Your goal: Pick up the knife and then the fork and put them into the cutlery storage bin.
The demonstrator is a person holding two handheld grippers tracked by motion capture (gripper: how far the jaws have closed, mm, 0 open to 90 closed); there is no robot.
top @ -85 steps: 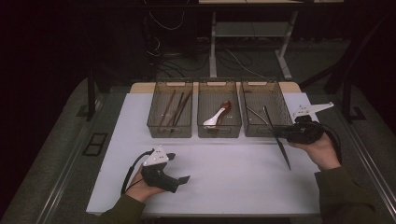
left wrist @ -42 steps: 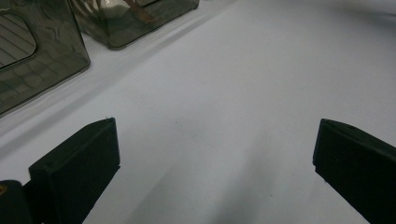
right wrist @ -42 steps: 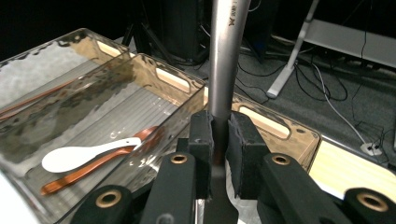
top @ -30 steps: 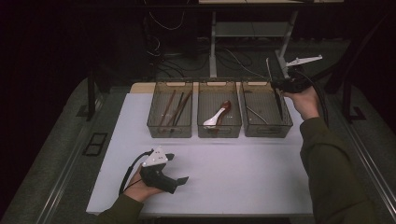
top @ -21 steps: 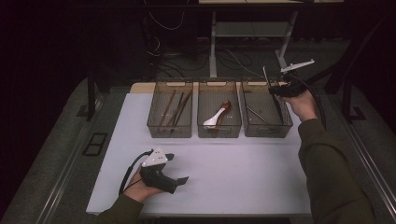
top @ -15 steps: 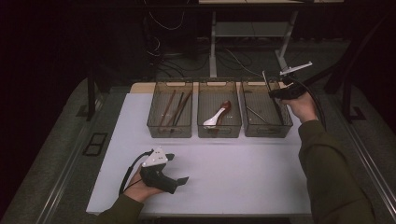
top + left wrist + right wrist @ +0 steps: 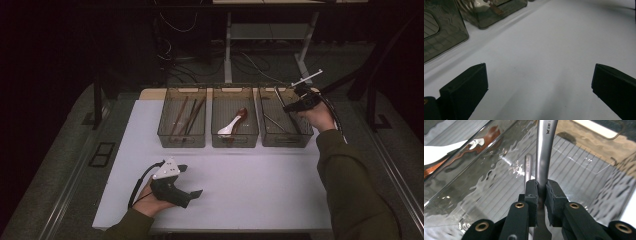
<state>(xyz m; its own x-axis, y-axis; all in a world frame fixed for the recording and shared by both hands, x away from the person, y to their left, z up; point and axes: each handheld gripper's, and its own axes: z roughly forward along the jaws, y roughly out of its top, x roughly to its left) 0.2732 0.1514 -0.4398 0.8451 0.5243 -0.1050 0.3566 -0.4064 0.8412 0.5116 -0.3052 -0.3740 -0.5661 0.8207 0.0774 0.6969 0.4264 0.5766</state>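
Over the right bin (image 7: 286, 114), the last of 3 clear bins in a row at the far edge of the white table (image 7: 250, 175), the right gripper (image 7: 292, 104) is clamped on a steel utensil (image 7: 280, 96). From the right gripper view, both black pads (image 7: 532, 195) press flat against the metal handle (image 7: 544, 157), which runs straight up from between them and out past the top of the frame; what kind of utensil it is cannot be told. From the high view the handle stands tilted above the near-right part of that bin, its lower end inside the bin walls. Whether it touches the bin floor cannot be told.

Inside the right bin, just beside the held handle, lies a 2nd metal utensil (image 7: 528, 167) on the ribbed bottom. To the left of the right bin sits the middle bin (image 7: 234, 120), holding a white spoon (image 7: 228, 129) and a reddish-brown one (image 7: 241, 114). Farther left of it, the left bin (image 7: 183, 120) holds several dark wooden sticks (image 7: 187, 116).

Well apart from the right bin, near the front-left part of the table, the left gripper (image 7: 184, 187) rests on the surface in the person's left hand (image 7: 150, 200). Its jaws stand wide apart with bare table between them.
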